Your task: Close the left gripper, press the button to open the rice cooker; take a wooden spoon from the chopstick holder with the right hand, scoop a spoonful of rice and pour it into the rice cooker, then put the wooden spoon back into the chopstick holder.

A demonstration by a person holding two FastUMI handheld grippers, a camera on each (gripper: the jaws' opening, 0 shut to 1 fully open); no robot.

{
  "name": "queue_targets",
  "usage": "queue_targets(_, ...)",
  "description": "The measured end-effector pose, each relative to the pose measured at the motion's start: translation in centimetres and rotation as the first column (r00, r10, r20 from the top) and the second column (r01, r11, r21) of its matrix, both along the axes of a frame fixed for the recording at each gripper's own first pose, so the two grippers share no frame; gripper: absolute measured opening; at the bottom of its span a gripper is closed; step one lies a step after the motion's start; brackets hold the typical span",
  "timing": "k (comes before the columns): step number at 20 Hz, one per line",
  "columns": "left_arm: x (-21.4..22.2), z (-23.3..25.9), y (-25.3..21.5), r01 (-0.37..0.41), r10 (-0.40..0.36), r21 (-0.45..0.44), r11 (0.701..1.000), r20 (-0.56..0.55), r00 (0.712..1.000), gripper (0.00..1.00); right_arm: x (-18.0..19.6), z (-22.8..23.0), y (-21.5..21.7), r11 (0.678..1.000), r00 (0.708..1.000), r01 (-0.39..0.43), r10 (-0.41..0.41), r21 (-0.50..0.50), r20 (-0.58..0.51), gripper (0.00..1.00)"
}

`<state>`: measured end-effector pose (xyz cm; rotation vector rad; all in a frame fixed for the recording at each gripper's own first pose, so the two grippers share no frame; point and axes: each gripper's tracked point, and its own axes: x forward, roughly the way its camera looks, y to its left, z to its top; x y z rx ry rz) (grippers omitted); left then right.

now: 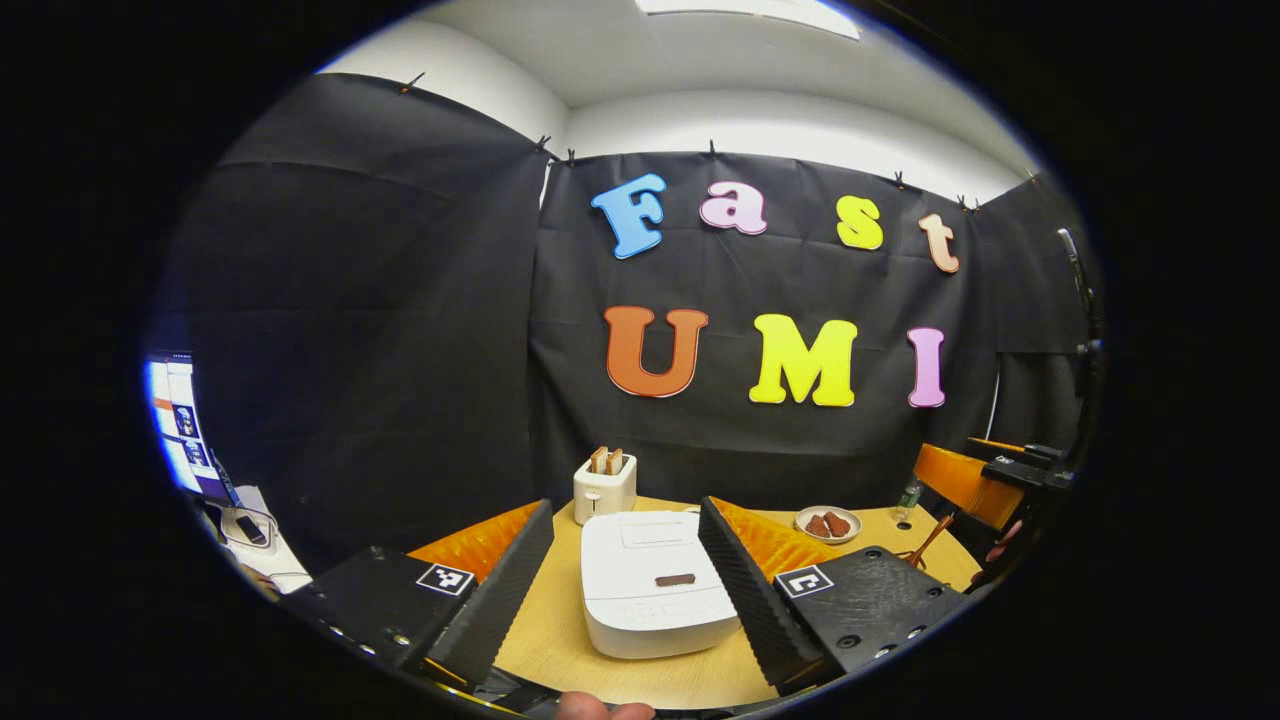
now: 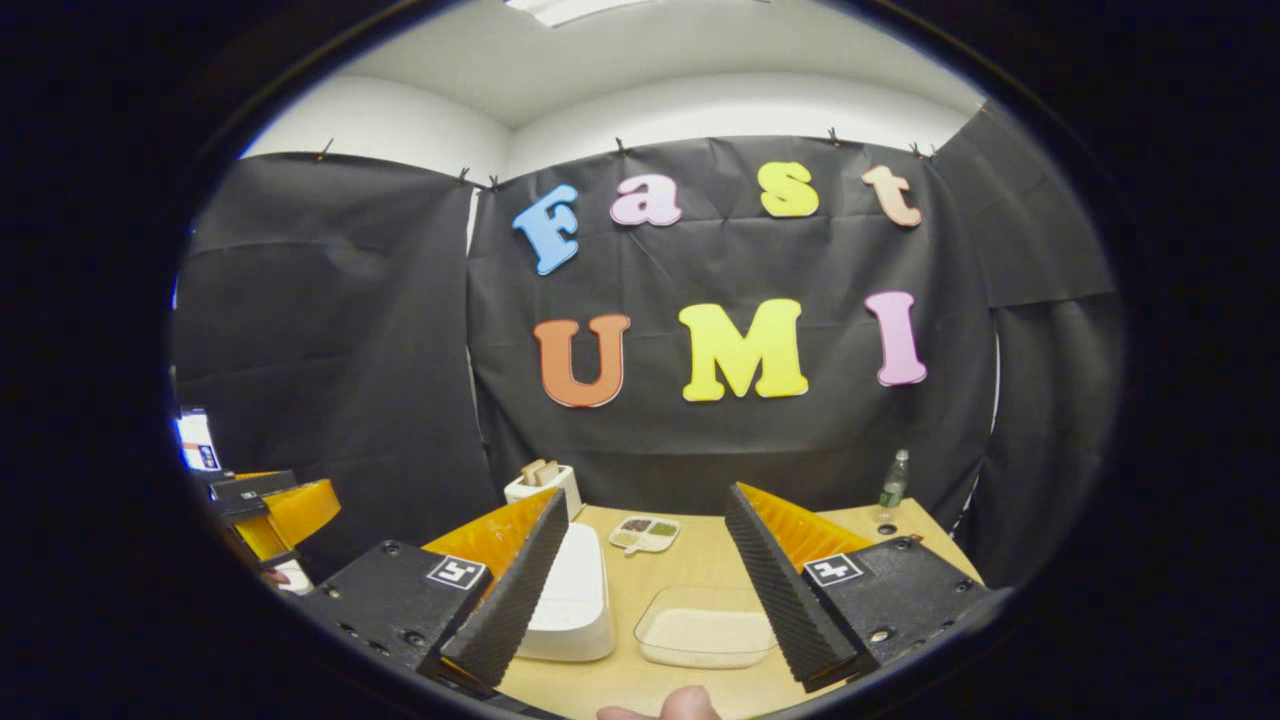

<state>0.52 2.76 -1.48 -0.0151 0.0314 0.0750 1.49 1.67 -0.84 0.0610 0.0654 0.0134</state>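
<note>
Left gripper (image 1: pixel 625 575) fingers standing wide apart, holding nothing, framing white boxy rice cooker (image 1: pixel 655 590) sitting lid-shut between them on wooden tabletop (image 1: pixel 545 640). Right gripper (image 2: pixel 650 580) fingers likewise spread, empty, hovering over clear shallow tray of rice (image 2: pixel 705 628) lying between them. Judging task barely starting: button unpressed, spoon untaken, scooping, pouring, returning all remaining.

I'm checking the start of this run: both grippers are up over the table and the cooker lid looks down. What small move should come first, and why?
Probably shut the left gripper first. Its fingers stand wide apart with the rice cooker between them in the left gripper view, lid down, and closed fingers would likely give a firmer point for pressing the lid's button. The right gripper is open above the rice tray.
</note>
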Motion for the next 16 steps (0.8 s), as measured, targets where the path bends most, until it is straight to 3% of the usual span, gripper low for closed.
queue_targets(16,0.7,-3.9,-3.3,0.037,-0.038,-0.009,0.999,-0.127,0.991,0.94,0.0,-1.6,-3.6,0.998,0.998,0.055,-0.055,0.009,-0.029,0.97)
